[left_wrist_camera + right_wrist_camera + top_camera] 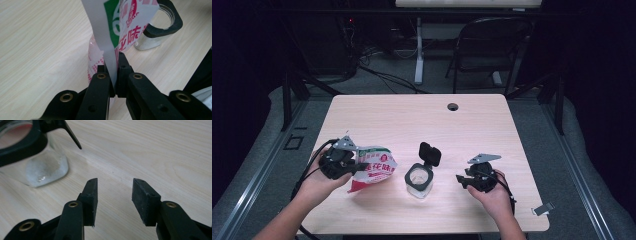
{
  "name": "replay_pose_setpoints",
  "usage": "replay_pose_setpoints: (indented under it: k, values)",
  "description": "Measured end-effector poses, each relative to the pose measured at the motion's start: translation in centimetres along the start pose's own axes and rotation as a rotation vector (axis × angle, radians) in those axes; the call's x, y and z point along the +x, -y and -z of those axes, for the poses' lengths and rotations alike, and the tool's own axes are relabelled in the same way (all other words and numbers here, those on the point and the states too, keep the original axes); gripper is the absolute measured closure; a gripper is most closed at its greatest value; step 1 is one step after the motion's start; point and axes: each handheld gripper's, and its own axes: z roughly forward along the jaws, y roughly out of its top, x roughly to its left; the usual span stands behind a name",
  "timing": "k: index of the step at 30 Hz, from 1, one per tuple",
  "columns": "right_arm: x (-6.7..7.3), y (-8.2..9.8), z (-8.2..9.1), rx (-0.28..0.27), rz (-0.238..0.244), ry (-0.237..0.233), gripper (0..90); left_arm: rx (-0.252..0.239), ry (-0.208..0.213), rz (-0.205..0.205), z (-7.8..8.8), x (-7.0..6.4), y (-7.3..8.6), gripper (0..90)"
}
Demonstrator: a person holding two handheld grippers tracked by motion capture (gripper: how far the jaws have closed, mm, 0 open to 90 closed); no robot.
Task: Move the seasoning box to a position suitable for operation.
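Observation:
A snack bag [373,167] printed in red, white and green hangs tilted over the table at the left, pinched along its edge by my left gripper [353,170]. In the left gripper view the jaws clamp the bag's [117,30] white seam, with my left gripper [113,77] shut on it. A clear glass jar [419,181] with a black rim and its black lid flipped up stands mid-table, just right of the bag. My right gripper [460,181] lies low to the right of the jar. In the right gripper view my right gripper [115,200] stands open over bare wood, beside the jar [37,157].
The wooden table [422,120] has a cable hole [453,106] near its far edge. A small metal clip [543,208] lies at the front right corner. A folding chair [489,45] and cables stand on the floor behind the table.

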Motion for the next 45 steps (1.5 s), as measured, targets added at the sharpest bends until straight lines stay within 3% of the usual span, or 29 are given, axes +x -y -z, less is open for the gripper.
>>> replay_pose_setpoints:
  k: [5,14,20,23,24,26,33,45]
  values:
    - [0.2,-0.9,1.2,-0.016,-0.01,-0.035,60.9,0.0,0.018,0.013,-0.4,0.0,0.9,90.0]
    - [2.0,-3.2,3.1,-0.029,0.044,-0.086,63.9,-0.007,0.047,0.036,-1.2,-0.1,2.8,90.0]
    - [2.6,-4.0,4.2,-0.036,0.046,-0.117,66.9,-0.014,0.069,0.056,-1.6,0.1,3.6,90.0]
    - [3.1,-4.4,4.5,-0.038,0.04,-0.145,70.6,-0.019,0.079,0.062,-1.7,-0.1,3.8,90.0]
    - [3.3,-4.8,4.6,-0.031,0.014,-0.187,71.8,-0.014,0.079,0.055,-1.8,-0.3,3.7,90.0]
    - [3.7,-5.2,4.7,-0.045,0.028,-0.202,72.6,-0.007,0.083,0.053,-1.8,-0.4,3.7,90.0]
    - [5.2,-6.4,4.4,-0.03,0.063,-0.243,72.0,-0.007,0.08,0.06,-1.9,-0.5,3.7,90.0]
    - [8.8,-8.0,1.4,0.042,0.142,-0.332,73.3,-0.015,0.086,0.069,-2.2,-0.7,3.6,90.0]
